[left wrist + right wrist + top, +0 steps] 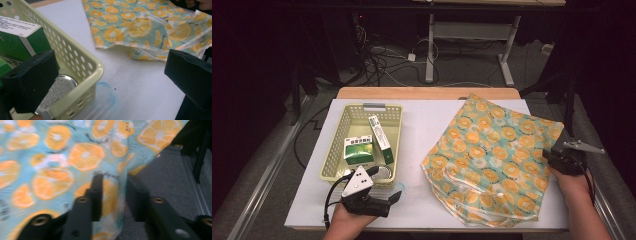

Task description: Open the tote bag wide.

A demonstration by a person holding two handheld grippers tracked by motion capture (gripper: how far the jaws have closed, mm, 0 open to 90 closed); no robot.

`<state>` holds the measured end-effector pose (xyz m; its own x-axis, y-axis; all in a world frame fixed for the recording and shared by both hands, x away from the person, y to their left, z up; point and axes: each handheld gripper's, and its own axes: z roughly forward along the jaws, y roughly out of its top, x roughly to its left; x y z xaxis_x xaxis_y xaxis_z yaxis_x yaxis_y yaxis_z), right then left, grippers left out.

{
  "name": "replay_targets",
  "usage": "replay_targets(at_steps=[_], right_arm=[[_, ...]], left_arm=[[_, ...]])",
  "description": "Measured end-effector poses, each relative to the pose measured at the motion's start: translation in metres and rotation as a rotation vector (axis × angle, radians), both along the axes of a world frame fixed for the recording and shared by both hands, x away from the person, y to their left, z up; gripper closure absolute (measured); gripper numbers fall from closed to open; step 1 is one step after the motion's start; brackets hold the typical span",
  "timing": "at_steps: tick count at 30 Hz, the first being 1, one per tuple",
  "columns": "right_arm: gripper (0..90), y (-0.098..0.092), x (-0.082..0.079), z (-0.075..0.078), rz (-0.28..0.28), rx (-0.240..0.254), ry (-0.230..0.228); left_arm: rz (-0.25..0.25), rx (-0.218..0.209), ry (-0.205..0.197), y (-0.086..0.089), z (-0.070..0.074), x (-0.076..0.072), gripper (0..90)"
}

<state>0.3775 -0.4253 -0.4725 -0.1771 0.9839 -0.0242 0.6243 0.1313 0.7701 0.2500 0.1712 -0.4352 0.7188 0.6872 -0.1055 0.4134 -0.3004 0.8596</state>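
High view: a white-topped table [422, 130] carried a pale yellow perforated basket [332, 162] at left and a teal bag printed with orange slices [492, 155] at right, well apart; the basket held a green box [358, 151], a long narrow green-and-white carton [379, 132] leaning across it, and a foil-lidded cup [384, 173] at its near right corner; the left gripper [397, 196] rested on the table just in front of the basket's near edge, pointing right, jaws apart and empty; the right gripper [548, 156] lay at the bag's right edge, over the table's right side, its jaws' hold not discernible here

Left gripper view: the two black jaws stood wide apart, nothing between them; the left jaw sat before the basket [82, 62] corner, where the cup's [58, 91] printed lid and the green box [17, 40] showed; a faint blue ring stain [107, 93] marked the bare tabletop; the bag [140, 27] lay beyond, its folded layers and edges facing the camera

Right gripper view (blurred): the bag's [57, 162] edge hung between the two black jaws; the fabric lay against the left jaw, while a gap separated it from the right jaw, so the jaws stood partly apart, not clamped; grey floor [170, 177] appeared at right
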Motion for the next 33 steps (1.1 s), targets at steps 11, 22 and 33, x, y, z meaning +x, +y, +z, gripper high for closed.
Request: replay_targets(at_steps=[11, 22, 33], right_arm=[[54.6, 0.062, -0.086, 0.035, 0.257, 0.086, -0.115], [33.3, 0.163, -0.122, 0.038, 0.594, 0.128, -0.035], [34.9, 0.191, -0.122, 0.002, 0.692, -0.027, 0.135]], left_arm=[[-0.015, 0.003, -0.002, -0.002, -0.001, -0.001, 0.0], [-0.019, 0.011, 0.012, -0.003, -0.005, 0.002, 0.0], [-0.026, 0.015, 0.010, -0.003, -0.005, 0.002, 0.0]])
